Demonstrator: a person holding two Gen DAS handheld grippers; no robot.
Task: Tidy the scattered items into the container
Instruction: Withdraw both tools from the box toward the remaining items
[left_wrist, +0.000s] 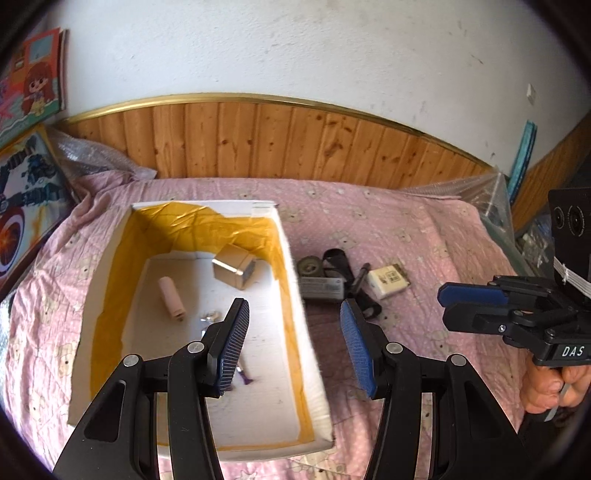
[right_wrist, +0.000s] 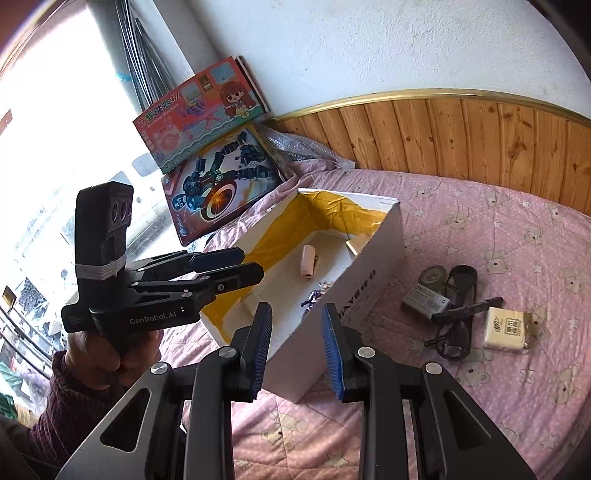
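A white box (left_wrist: 312, 373) with yellow lining sits on the pink bed; it also shows in the right wrist view (right_wrist: 373, 254). Inside lie a gold cube (left_wrist: 233, 270), a pink tube (left_wrist: 171, 304) and a small purple figure (left_wrist: 244, 376). Right of the box lie a tape roll (left_wrist: 309, 266), a grey packet (left_wrist: 322, 287), a black pen (left_wrist: 360, 278), black glasses (right_wrist: 458, 314) and a cream packet (left_wrist: 388, 281). My left gripper (left_wrist: 293, 345) is open and empty over the box's right wall. My right gripper (right_wrist: 297, 350) is open and empty, above the box's near corner.
Two toy boxes (right_wrist: 207, 147) lean against the wall at the bed's left end. Wood panelling (left_wrist: 295, 140) runs behind the bed. Bubble wrap (left_wrist: 476, 192) lies at the right end. The pink sheet (right_wrist: 498, 387) spreads to the right.
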